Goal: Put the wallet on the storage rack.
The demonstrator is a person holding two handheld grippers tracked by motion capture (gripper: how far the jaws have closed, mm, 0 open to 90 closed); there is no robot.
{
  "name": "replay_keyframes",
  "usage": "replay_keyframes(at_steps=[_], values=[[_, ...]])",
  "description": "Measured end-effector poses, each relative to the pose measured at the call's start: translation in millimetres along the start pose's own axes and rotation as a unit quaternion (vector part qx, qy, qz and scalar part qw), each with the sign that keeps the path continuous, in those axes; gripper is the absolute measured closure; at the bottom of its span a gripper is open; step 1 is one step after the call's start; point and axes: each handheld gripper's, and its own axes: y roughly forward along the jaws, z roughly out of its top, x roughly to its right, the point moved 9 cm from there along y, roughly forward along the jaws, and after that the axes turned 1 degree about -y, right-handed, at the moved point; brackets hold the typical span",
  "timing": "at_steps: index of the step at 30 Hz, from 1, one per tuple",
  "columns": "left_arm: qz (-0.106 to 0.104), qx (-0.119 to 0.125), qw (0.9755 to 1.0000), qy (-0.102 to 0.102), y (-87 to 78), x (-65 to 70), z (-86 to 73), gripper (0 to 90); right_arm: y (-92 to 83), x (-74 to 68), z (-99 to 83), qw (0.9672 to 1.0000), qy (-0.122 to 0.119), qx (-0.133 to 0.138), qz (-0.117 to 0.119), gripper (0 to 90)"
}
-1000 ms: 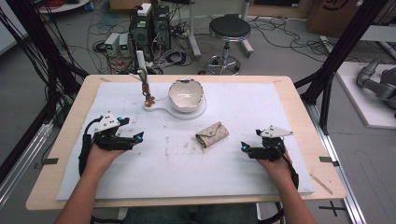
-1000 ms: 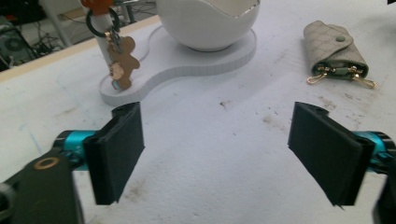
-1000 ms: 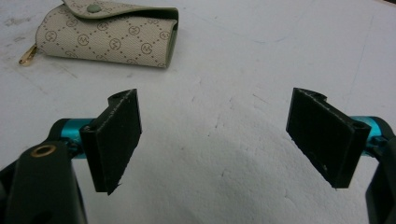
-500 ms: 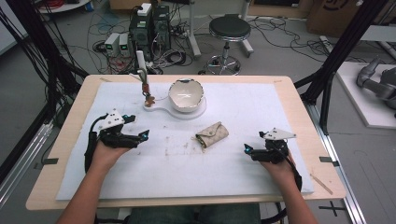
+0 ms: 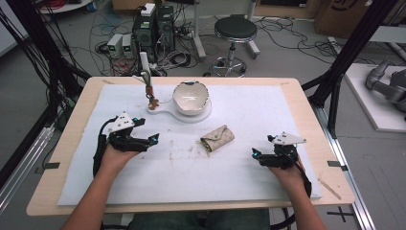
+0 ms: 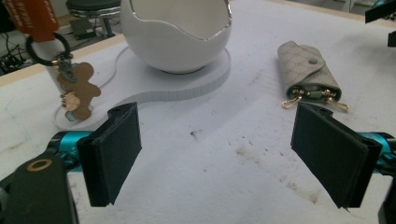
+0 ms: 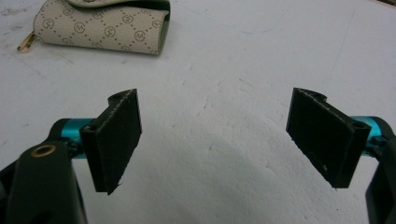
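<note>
Meanwhile both claws gaped wide, empty: left claw (image 5: pixel 152 140) near key pouch (image 5: pixel 218 138); right claw (image 5: pixel 255 154) well apart.

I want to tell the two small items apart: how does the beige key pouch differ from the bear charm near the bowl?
The key pouch lies flat on the white mat, apart from the stand; the bear charm hangs from a black ring over the white base. The pouch is beige quilted fabric with a snap button; the charm is a flat brown bear shape. The pouch looks larger. Both have gold-coloured metal parts.
</note>
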Motion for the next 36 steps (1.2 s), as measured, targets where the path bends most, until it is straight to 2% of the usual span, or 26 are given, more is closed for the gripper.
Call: replay_keyframes(at_steps=[8, 14, 16, 19, 21, 26, 29, 36], values=[[-0.009, -0.006, 0.9999, 0.001, 16.9, 6.7, 4.3, 16.1, -11.0, 1.2, -7.6, 1.0000, 0.005, 0.001, -0.005, 18.3], [-0.031, -0.013, 0.9994, 0.010, 35.8, 19.7, 9.1, 16.1, -20.7, 7.3, -15.5, 0.9998, 0.013, 0.000, -0.016, 18.3], [-0.044, -0.021, 0.9987, 0.011, 47.2, 27.9, 10.5, 16.1, -26.7, 9.8, -19.4, 0.9996, 0.016, 0.000, -0.023, 18.3], [-0.050, -0.022, 0.9984, 0.012, 53.6, 32.0, 11.0, 16.1, -32.0, 11.2, -23.2, 0.9994, 0.016, -0.001, -0.029, 18.3], [-0.058, -0.033, 0.9976, 0.016, 59.9, 35.7, 11.4, 16.1, -33.7, 11.4, -24.7, 0.9994, 0.017, -0.002, -0.031, 18.3], [-0.072, -0.024, 0.9968, 0.023, 72.4, 45.8, 18.4, 15.9, -43.8, 13.0, -34.0, 0.9990, 0.019, -0.009, -0.040, 18.3], [-0.082, -0.034, 0.9957, 0.026, 79.8, 51.4, 18.3, 15.9, -47.2, 14.3, -36.1, 0.9987, 0.022, -0.008, -0.044, 18.3], [-0.097, -0.038, 0.9942, 0.027, 98.2, 65.2, 21.4, 16.0, -55.0, 15.6, -41.9, 0.9985, 0.022, -0.008, -0.050, 18.3]])
